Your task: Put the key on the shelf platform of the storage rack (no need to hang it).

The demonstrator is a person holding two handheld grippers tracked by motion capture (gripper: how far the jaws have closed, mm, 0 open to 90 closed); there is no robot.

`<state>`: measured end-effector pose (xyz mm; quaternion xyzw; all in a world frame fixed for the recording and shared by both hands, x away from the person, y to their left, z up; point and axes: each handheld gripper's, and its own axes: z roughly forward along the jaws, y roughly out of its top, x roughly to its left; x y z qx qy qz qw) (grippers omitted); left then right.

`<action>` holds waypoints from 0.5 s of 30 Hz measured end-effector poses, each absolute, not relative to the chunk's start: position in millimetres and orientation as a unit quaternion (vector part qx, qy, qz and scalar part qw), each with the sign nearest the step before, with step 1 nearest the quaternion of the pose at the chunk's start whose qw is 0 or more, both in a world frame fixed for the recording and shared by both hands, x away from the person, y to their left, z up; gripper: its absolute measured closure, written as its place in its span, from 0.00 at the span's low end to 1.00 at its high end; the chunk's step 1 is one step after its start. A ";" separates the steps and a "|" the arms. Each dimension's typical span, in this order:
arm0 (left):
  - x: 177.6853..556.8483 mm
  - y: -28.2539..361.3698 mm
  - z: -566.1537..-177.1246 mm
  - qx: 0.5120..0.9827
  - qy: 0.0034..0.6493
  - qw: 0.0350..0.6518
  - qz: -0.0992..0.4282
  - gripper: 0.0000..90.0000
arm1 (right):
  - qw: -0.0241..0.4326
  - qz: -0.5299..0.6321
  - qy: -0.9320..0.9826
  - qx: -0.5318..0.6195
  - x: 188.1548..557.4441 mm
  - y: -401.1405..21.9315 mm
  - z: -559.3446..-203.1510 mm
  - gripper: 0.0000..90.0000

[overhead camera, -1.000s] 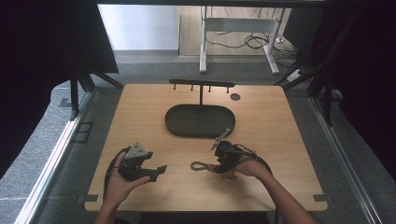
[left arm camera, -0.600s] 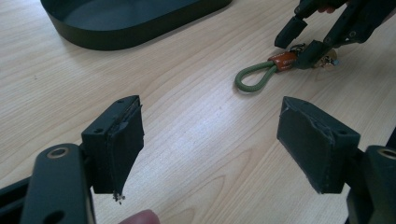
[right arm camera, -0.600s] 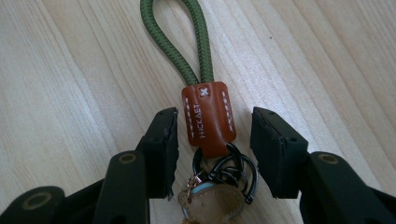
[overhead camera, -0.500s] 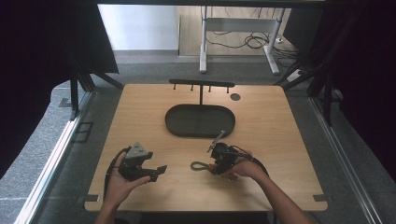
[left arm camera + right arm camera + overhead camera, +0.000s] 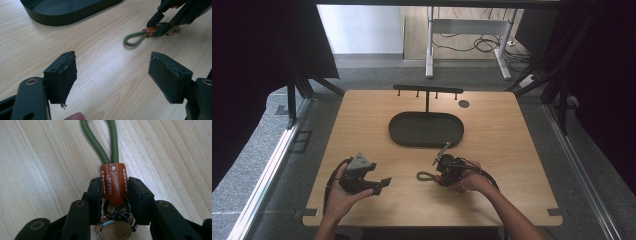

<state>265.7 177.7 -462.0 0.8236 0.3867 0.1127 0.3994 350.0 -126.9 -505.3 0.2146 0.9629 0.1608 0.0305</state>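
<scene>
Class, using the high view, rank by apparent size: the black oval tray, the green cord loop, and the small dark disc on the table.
1. black oval tray
2. green cord loop
3. small dark disc, farther away, so unsure.

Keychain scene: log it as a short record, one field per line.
table: light wood
tray: dark oval, empty, far centre
rack: black bar with pegs behind tray
keychain: green cord loop, brown leather tab, metal rings
right claw: shut on keychain at the tab
left claw: open, holding nothing
</scene>
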 end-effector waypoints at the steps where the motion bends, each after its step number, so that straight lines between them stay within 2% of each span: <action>1: 265.8 177.7 -462.1 0.824 0.386 0.399 0.113 0.26 | 0.031 0.161 0.963 0.214 350.0 -127.0 -505.3 0.72; 15: 266.1 179.7 -461.9 0.823 0.387 0.399 0.113 0.26 | 0.033 0.160 0.961 0.224 351.7 -128.6 -504.8 0.74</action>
